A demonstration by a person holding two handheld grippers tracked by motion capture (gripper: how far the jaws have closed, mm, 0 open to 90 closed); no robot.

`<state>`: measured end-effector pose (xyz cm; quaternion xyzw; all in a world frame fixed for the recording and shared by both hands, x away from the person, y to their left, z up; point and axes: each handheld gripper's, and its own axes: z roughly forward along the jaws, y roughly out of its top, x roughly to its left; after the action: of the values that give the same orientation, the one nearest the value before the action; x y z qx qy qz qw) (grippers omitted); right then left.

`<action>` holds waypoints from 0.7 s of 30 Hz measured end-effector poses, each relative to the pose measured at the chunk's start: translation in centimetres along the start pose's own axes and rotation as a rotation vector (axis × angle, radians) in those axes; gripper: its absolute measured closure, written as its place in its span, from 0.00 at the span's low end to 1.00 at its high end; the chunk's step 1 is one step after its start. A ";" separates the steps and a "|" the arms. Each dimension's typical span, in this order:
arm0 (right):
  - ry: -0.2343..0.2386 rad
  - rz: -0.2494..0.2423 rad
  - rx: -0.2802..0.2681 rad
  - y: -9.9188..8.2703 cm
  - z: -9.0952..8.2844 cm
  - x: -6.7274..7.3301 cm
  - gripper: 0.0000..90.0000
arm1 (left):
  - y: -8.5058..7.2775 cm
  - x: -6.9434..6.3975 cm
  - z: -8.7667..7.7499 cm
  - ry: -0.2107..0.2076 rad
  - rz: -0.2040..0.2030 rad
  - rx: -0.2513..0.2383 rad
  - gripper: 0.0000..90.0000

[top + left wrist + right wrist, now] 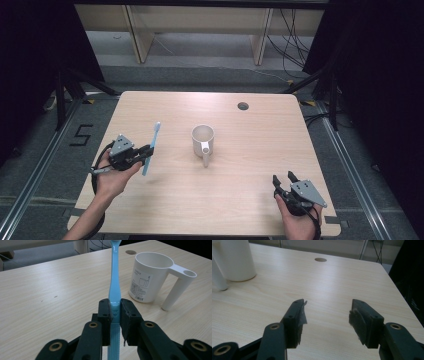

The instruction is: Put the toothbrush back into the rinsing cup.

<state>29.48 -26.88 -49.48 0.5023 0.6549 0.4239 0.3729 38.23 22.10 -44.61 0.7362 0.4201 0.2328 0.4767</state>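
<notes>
**Toothbrush clamped in left gripper; right gripper spread wide and empty**

Nearest the person's edge of the table (235, 210), the right gripper (285, 178) is seen at the right front corner, carried in the person's right hand (298, 222). In the right gripper view its jaws are observed spread wide, with bare wood between the frayed pads (357, 323); nothing is gripped and nothing is touched.

On the left side, slightly farther in, the left gripper (148, 150) is held in the left hand (112, 177), raised above the tabletop. Its jaws are clamped on a light blue toothbrush (151, 148). In the left gripper view the pads are seen pressed against both sides of the handle, at the lower part of it, with the ribbed end of the handle projecting back between the jaws. The brush is carried off the table, its head directed away from the person, and a faint shadow is cast on the wood beneath it.

Beyond the grippers, near the centre of the table, a white mug (203, 140) is found standing upright, its opening up and its handle turned toward the person. A printed label is visible on its wall in the left gripper view. The mug is apart from the toothbrush and from both grippers.

Farthest off, a round cable hole (243, 106) is noted near the far edge of the table.
</notes>
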 end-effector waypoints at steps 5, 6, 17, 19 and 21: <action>-0.007 -0.011 -0.014 -0.1 0.1 0.0 0.51 | 0.1 -0.2 0.0 -0.011 0.007 -0.044 0.87; -0.008 -0.005 -0.010 -0.1 0.1 0.0 0.51 | 0.1 -0.2 -0.1 -0.002 0.005 -0.054 0.87; -0.016 -0.016 -0.021 -0.1 0.1 -0.3 0.51 | 0.2 -0.2 0.1 -0.022 0.030 -0.149 0.87; -0.019 0.028 -0.013 -0.2 0.1 0.0 0.51 | 0.3 -0.2 0.2 -0.022 0.026 -0.165 0.87; -0.013 -0.021 -0.031 -0.2 0.4 -0.4 0.51 | 0.5 -0.2 0.2 -0.025 0.028 -0.185 0.87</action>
<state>29.83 -27.20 -49.75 0.4922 0.6512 0.4268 0.3892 38.49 21.78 -44.25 0.6977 0.3806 0.2678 0.5447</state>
